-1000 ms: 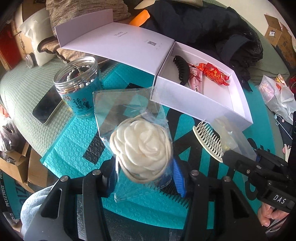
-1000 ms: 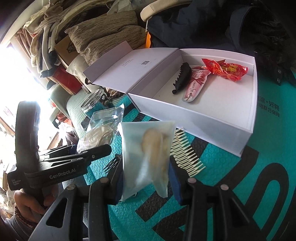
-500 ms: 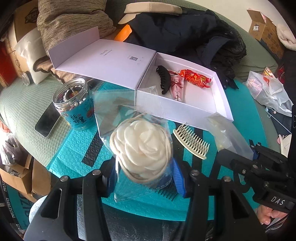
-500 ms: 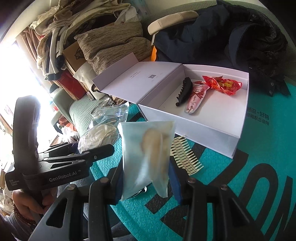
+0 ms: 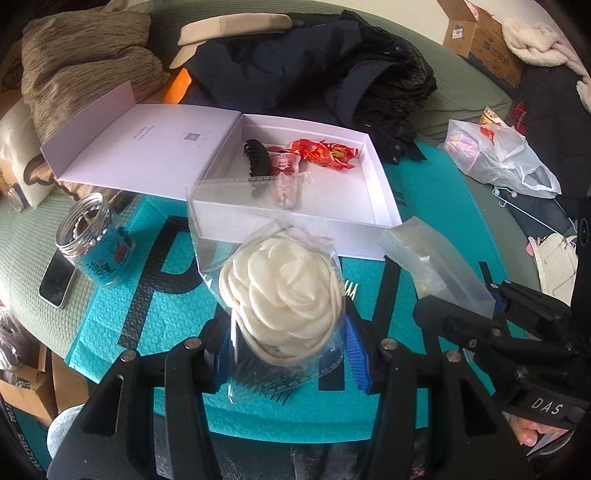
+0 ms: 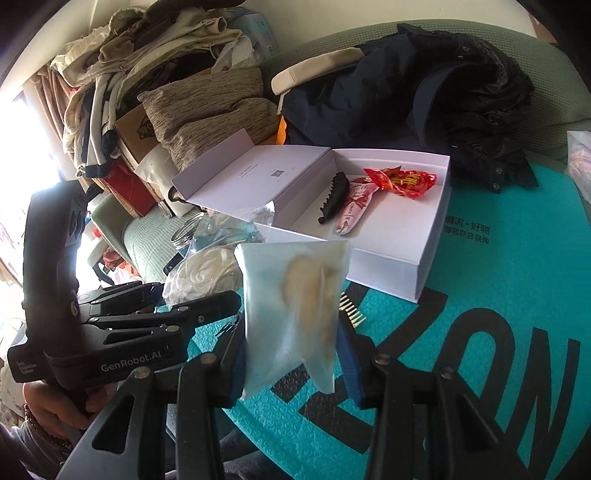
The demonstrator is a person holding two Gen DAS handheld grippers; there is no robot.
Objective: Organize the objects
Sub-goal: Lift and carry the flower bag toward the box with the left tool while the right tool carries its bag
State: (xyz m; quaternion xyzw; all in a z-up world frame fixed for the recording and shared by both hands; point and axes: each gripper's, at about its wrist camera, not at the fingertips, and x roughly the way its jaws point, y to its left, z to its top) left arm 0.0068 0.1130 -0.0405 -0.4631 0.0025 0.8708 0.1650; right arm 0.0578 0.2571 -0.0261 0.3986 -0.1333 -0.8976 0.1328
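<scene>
Left wrist: bagged cream flower between blue pads.

The setting is a cluttered room whose main surface is a sage-green ribbed cover, like a bed or sofa, partly overlaid by a teal embossed mat with large black letters. At the back a brown woven cushion leans beside a dark navy jacket heaped on the green cover. Behind the cushion, folded clothes are piled high against a pale wall. Strong daylight floods in from a window at the left of the right wrist view, washing that side out. Cardboard boxes stand at the far edge, and a plastic bag lies crumpled beside the mat.
</scene>
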